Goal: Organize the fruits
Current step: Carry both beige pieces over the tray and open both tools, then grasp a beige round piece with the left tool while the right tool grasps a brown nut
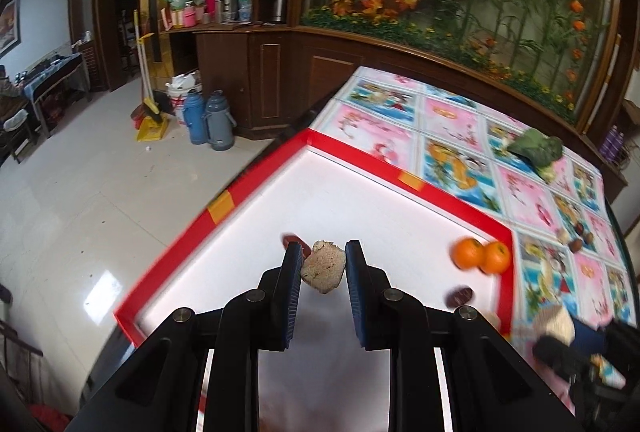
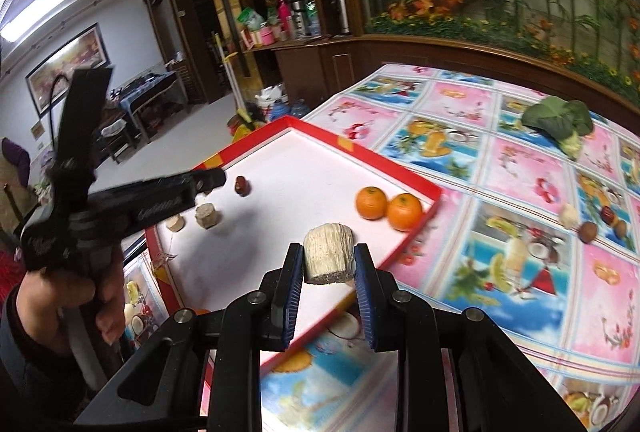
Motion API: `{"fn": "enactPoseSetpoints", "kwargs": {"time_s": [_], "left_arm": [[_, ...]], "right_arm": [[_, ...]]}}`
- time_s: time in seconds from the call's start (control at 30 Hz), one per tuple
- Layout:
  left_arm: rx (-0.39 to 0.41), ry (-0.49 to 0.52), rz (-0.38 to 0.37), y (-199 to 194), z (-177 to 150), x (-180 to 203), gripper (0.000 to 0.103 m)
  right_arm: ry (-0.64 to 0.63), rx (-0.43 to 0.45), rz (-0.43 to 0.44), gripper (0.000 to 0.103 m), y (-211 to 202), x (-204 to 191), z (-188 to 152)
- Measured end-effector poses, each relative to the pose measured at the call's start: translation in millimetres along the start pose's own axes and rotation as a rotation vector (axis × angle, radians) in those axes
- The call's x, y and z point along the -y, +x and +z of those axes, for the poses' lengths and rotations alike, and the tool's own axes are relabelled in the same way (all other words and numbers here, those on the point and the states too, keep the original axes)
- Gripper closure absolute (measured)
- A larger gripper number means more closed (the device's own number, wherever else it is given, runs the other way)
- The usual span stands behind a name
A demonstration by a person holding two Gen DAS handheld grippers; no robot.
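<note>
My left gripper (image 1: 324, 244) is shut on a rough beige chunk (image 1: 323, 268), held over the white tray with the red rim (image 1: 360, 156). Two oranges (image 1: 482, 255) sit side by side in the tray's right corner. One dark date (image 1: 460, 296) lies near them, and another date (image 1: 297, 243) peeks out behind the left finger. In the right wrist view, my right gripper (image 2: 329, 246) is shut on a pale fibrous cylinder piece (image 2: 329, 259) above the tray's near rim (image 2: 384, 163). A hand holds the left gripper there, one of its fingers (image 2: 200, 185) above a beige chunk (image 2: 207, 216).
A leafy green vegetable (image 2: 560, 119) and a few small fruits (image 2: 588, 232) lie on the colourful tablecloth (image 2: 520, 171) to the right of the tray. Another pale piece (image 2: 176, 222) rests near the tray's left corner. The table edge drops to tiled floor on the left; thermos flasks (image 1: 208, 121) stand there.
</note>
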State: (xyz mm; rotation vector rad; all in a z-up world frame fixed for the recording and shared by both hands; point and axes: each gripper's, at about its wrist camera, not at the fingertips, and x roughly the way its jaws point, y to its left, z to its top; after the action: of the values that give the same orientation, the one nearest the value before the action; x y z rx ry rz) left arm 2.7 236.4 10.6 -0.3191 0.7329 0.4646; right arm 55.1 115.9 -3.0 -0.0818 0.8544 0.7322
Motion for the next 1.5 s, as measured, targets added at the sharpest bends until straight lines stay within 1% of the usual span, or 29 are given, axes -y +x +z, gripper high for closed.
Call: {"fn": "enactPoseSetpoints", "kwargs": {"time_s": [0.1, 0.23, 0.4, 0.63, 0.7, 0.73, 0.77, 0.8, 0.83, 0.87, 0.93, 0.97, 1.0, 1.03, 1.07, 1.1, 1.13, 1.17, 1.2, 1.23, 1.27, 1.37, 1.43, 1.47, 1.5], "left_arm": [[-0.013, -0.007, 0.017, 18.6, 12.2, -3.1, 0.082], [-0.032, -0.008, 0.018, 36.2, 20.5, -4.5, 0.082], [-0.044, 0.002, 0.025, 47.8, 21.7, -8.0, 0.082], [-0.072, 0.007, 0.054, 63.7, 24.0, -11.7, 0.082], [-0.079, 0.004, 0.068, 67.6, 25.0, -13.5, 0.081], [-0.085, 0.005, 0.076, 69.1, 24.5, -13.7, 0.081], [-0.09, 0.005, 0.081, 70.2, 24.6, -14.0, 0.075], [-0.09, -0.003, 0.085, 70.6, 24.8, -15.7, 0.06], [-0.083, -0.01, 0.089, 68.9, 24.8, -16.0, 0.052], [-0.069, -0.018, 0.096, 66.6, 25.7, -17.2, 0.044], [-0.048, -0.03, 0.108, 61.1, 26.6, -18.7, 0.043], [-0.044, -0.038, 0.108, 58.3, 26.4, -19.6, 0.039], [-0.031, -0.057, 0.107, 53.0, 27.0, -21.9, 0.032], [-0.016, -0.075, 0.104, 47.3, 26.3, -23.0, 0.027], [-0.004, -0.094, 0.098, 42.5, 24.6, -23.4, 0.016], [0.007, -0.115, 0.093, 37.4, 23.5, -24.2, 0.008], [0.02, -0.137, 0.091, 31.8, 22.9, -24.0, 0.004], [0.03, -0.152, 0.092, 26.6, 20.9, -23.0, 0.001], [0.039, -0.165, 0.09, 21.9, 19.5, -21.1, 0.001], [0.041, -0.174, 0.082, 18.3, 17.7, -18.7, 0.001], [0.042, -0.181, 0.068, 15.1, 16.3, -14.5, 0.001], [0.053, -0.17, 0.024, 3.6, 10.2, 6.5, 0.001], [0.058, -0.125, -0.013, -2.1, 5.2, 31.1, 0.001], [0.057, -0.101, -0.031, -4.5, 2.0, 42.2, 0.001], [0.053, -0.067, -0.054, -5.2, -1.9, 57.9, 0.001]], "right_arm": [[-0.019, -0.017, 0.017, 0.078, 9.2, -5.8, 1.6], [-0.034, -0.03, 0.027, 0.078, 16.7, -12.7, 2.0], [-0.025, -0.047, 0.019, 0.078, 28.7, -11.4, 1.8], [-0.041, -0.076, 0.049, 0.078, 43.3, -17.0, 0.6], [-0.036, -0.088, 0.048, 0.077, 47.5, -15.6, -0.9], [-0.033, -0.093, 0.05, 0.074, 48.8, -15.0, -1.3], [-0.033, -0.1, 0.052, 0.074, 50.2, -14.6, -2.4], [-0.034, -0.109, 0.053, 0.074, 52.1, -14.9, -3.2], [-0.036, -0.115, 0.052, 0.074, 53.2, -15.4, -4.2], [-0.034, -0.113, 0.053, 0.067, 53.3, -15.6, -4.7], [-0.025, -0.102, 0.053, 0.062, 49.5, -15.0, -4.3], [-0.02, -0.089, 0.05, 0.062, 45.1, -13.8, -3.7], [-0.017, -0.08, 0.049, 0.062, 41.9, -13.2, -3.4], [-0.01, -0.065, 0.043, 0.058, 35.8, -10.7, -2.3], [-0.003, -0.049, 0.035, 0.052, 29.4, -7.3, -2.1], [0.009, -0.029, 0.024, 0.048, 20.7, -1.9, -2.8], [0.025, -0.007, 0.012, 0.042, 10.8, 5.8, -4.3], [0.047, 0.015, -0.004, 0.039, -1.0, 16.8, -7.7], [0.064, 0.028, -0.021, 0.036, -9.5, 25.7, -10.5], [0.087, 0.044, -0.047, 0.03, -19.8, 38.3, -15.6], [0.105, 0.056, -0.071, 0.027, -27.8, 49.9, -19.9], [0.187, 0.067, -0.177, 0.026, -53.1, 100.5, -40.1], [0.273, 0.053, -0.258, 0.025, -66.3, 143.0, -56.6], [0.296, 0.049, -0.29, 0.025, -70.5, 158.5, -62.1], [0.326, 0.044, -0.341, 0.025, -75.2, 180.8, -69.3]]}}
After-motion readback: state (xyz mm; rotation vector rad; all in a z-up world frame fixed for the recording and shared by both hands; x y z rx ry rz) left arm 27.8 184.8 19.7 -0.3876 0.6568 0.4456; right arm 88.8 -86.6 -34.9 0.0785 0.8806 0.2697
